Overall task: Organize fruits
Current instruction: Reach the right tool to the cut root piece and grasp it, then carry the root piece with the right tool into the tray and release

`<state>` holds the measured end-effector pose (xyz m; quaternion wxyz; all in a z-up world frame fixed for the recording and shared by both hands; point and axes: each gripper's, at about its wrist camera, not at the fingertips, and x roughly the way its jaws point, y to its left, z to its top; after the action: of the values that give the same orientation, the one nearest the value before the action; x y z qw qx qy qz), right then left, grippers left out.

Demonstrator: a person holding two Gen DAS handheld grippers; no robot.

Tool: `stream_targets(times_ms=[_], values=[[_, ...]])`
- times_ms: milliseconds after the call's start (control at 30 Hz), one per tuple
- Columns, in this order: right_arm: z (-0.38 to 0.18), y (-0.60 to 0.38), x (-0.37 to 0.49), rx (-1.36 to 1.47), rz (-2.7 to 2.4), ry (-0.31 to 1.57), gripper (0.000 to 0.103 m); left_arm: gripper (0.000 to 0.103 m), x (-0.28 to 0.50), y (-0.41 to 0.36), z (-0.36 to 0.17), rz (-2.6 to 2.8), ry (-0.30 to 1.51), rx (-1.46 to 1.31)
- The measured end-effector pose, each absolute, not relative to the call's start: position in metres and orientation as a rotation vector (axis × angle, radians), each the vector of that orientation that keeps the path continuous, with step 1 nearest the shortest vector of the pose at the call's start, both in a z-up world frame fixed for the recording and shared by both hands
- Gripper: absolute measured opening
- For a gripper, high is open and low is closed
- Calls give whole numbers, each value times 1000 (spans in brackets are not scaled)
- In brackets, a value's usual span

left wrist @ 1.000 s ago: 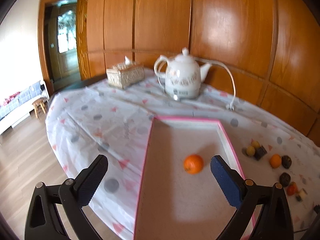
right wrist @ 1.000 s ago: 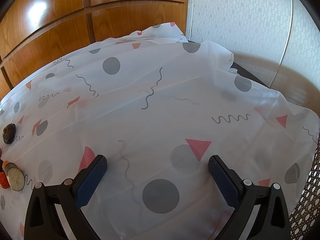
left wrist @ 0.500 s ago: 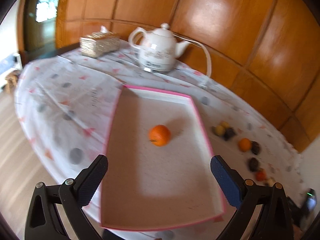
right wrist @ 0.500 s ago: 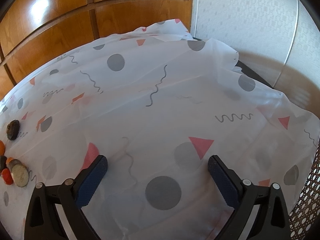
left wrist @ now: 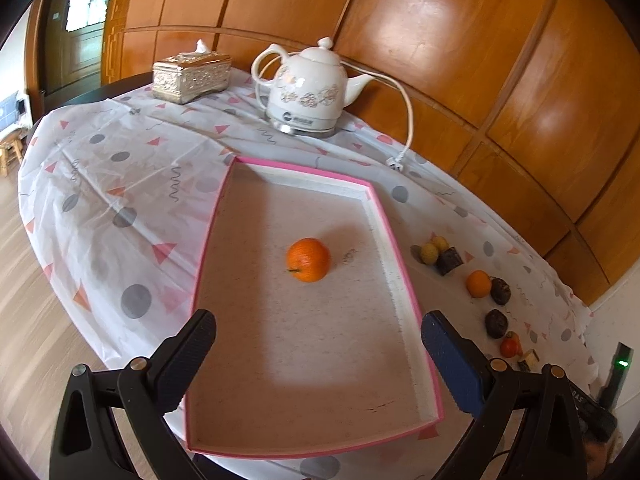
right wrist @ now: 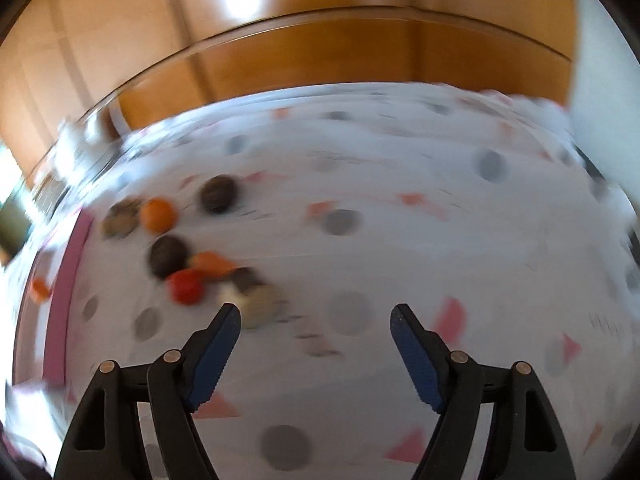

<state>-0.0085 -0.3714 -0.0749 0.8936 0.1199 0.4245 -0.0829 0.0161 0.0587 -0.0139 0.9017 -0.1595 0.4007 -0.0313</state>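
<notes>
Lying lengthwise away from camera, pink tray [left wrist: 404, 292], orange [left wrist: 308, 259] inside.

Glossy orange-brown wood wall panels [left wrist: 420, 40], shiny white ceramic kettle [left wrist: 308, 92], thin crinkly white plastic tablecloth [left wrist: 120, 168] over my desk.

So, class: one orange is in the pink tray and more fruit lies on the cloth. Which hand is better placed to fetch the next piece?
Right. Its tongs, empty and closing, hang beside the loose fruit; the left tongs face the pink tray.
</notes>
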Motion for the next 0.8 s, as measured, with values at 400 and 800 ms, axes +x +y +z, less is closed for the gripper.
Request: stream_targets(times_ms=[400, 800], values=[[-92, -348, 19, 160, -69, 980, 79, 103, 10, 95, -16, 90, 808, -374], [-99, -342, 32, 84, -63, 1016, 40, 103, 9, 106, -24, 197, 831, -369]])
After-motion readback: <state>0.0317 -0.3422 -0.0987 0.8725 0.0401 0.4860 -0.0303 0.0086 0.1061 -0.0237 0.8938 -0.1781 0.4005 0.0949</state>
